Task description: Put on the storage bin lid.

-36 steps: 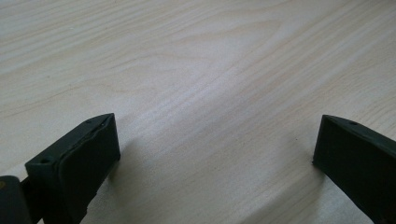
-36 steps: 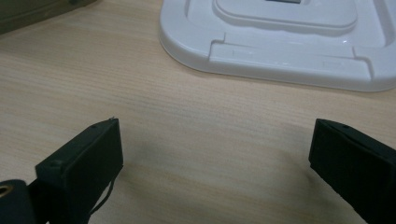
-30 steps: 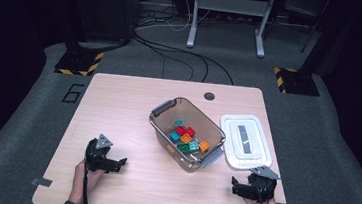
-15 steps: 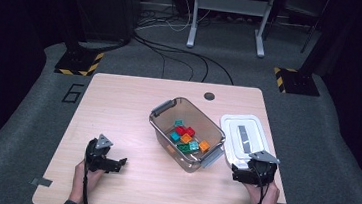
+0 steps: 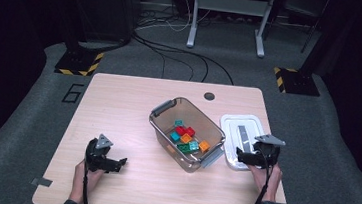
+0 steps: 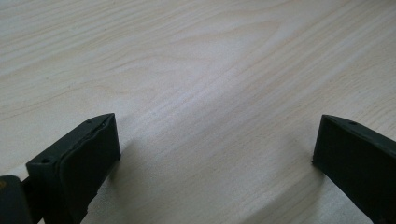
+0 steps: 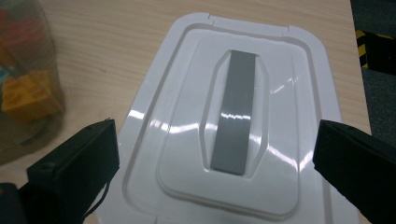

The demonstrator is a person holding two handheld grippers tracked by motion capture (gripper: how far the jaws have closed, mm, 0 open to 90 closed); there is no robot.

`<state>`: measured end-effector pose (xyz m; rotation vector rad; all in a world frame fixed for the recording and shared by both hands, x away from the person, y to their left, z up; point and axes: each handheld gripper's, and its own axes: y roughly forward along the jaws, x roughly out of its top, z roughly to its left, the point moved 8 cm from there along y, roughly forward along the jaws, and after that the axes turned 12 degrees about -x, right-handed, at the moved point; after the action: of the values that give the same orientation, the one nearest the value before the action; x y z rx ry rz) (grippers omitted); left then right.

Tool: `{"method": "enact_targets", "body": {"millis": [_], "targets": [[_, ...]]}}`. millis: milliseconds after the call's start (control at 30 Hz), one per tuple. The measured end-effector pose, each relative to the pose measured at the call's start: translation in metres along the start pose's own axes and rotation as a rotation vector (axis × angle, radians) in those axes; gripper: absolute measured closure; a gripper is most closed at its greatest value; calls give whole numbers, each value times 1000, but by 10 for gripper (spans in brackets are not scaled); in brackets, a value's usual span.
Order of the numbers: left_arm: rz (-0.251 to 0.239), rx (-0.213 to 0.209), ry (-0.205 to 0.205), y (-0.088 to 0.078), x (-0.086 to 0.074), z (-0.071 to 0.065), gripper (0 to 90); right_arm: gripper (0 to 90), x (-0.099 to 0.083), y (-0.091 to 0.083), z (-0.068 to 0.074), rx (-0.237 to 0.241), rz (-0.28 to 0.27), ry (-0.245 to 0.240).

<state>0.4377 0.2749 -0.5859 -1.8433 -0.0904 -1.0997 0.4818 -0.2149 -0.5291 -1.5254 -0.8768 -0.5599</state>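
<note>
A clear plastic bin (image 5: 164, 111) stands mid-table and holds several coloured bricks (image 5: 185, 137). To its right lies a white lid (image 5: 239, 123) with a grey handle strip (image 7: 236, 112). My right gripper (image 5: 239, 155) hovers over the lid's near edge. Its jaws have just been opening and stand wide to either side of the lid (image 7: 187, 70), pressing on nothing. In the right gripper view the bin (image 7: 28, 93) is at the left edge. My left gripper (image 5: 118, 163) rests open at the table's near left, with bare wood between its jaws (image 6: 215, 154).
The wooden table (image 5: 118, 106) has a small dark hole (image 5: 209, 95) near its far edge. Beyond it are grey floor, cables (image 5: 183, 57) and a metal stand (image 5: 228, 6). Yellow-black striped feet (image 5: 291, 80) sit at the far corners.
My right gripper has moved away from the table's near edge toward the white lid and now sits over its near end. The left gripper has stayed where it was.
</note>
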Motion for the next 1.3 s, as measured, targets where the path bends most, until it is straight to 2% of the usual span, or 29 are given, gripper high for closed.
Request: {"method": "enact_targets", "body": {"millis": [367,533,567,667,867,1000,1233,1300], "targets": [[1,-2,-1,0,0,0,3,28,16,26,-1,7,28,8],[1,-2,0,0,0,0,3,196,19,43,-4,9,39,39],[1,-2,0,0,0,0,3,196,19,43,-4,9,39,39],[1,-3,4,0,0,0,4,340,19,53,-7,3,55,70],[0,-3,1,0,0,0,4,437,11,65,-9,-13,98,70],[0,-4,1,0,0,0,5,501,11,68,-10,-39,96,61],[1,-3,1,0,0,0,5,567,9,69,-8,-33,106,54],[-1,-5,0,0,0,-1,6,624,9,69,-7,-27,105,49]]}}
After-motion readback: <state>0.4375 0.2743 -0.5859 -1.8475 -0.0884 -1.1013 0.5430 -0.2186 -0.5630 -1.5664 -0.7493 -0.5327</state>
